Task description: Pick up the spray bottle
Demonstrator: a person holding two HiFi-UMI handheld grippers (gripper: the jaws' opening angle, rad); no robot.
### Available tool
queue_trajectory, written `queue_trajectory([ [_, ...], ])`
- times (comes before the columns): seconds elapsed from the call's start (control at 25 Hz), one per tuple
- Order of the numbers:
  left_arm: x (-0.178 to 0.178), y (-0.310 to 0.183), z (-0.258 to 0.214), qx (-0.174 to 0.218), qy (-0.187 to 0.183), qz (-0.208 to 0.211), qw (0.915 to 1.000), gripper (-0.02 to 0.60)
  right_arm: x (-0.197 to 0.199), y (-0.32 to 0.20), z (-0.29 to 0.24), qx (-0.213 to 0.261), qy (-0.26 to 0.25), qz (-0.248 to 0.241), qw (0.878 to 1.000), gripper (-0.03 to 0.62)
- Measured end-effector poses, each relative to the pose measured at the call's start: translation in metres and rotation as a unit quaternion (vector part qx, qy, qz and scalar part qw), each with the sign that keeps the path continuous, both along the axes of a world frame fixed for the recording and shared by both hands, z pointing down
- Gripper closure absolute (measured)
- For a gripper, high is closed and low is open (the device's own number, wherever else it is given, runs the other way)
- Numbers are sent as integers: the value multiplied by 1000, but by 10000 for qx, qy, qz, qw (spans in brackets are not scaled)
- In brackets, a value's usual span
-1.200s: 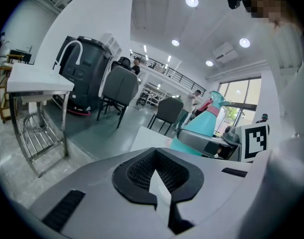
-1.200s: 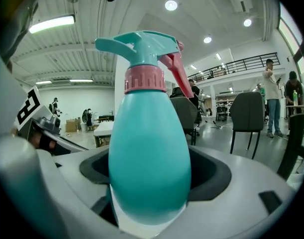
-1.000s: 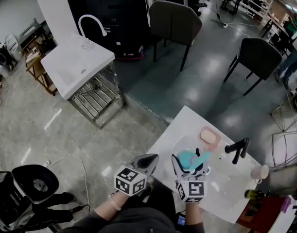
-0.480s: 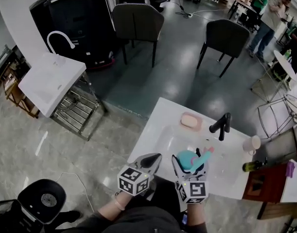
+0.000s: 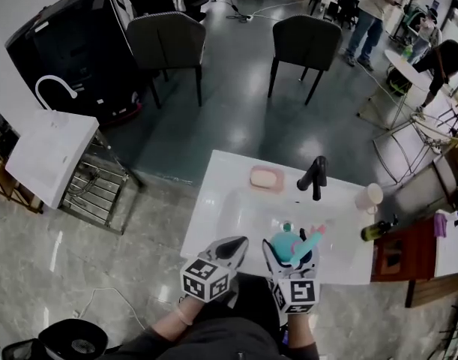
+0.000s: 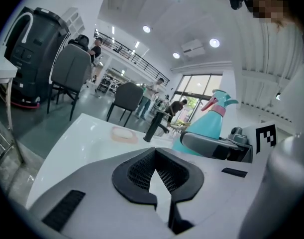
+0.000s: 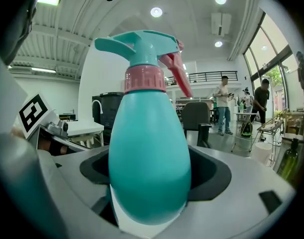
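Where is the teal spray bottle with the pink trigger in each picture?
Head view: the teal plastic spray bottle is at bottom centre, held in the right gripper by the near edge of the white sink counter.
Left gripper view: the bottle shows right of centre, beside the jaws, not between them.
Right gripper view: the bottle fills the middle, clamped between the jaws.
Shared landmark: the black tap beyond the bottle.

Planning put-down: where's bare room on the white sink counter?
Free: left strip of the white sink counter, between its edge and the basin, and the back-left corner beside the pink soap dish. Crowded: the back rim by the black faucet, and the right end with the pale cup and dark glass bottle.
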State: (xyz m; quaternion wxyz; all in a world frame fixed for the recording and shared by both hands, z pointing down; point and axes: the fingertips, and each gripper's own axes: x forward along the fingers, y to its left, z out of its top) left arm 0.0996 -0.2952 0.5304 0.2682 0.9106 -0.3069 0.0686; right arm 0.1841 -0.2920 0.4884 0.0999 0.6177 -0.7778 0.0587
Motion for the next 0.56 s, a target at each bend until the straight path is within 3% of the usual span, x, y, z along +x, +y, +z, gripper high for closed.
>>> queue_trajectory([
  [0.56, 28, 4, -4, 121, -90, 337, 9993, 575, 18, 4, 5, -116, 10, 171, 9998, 221],
])
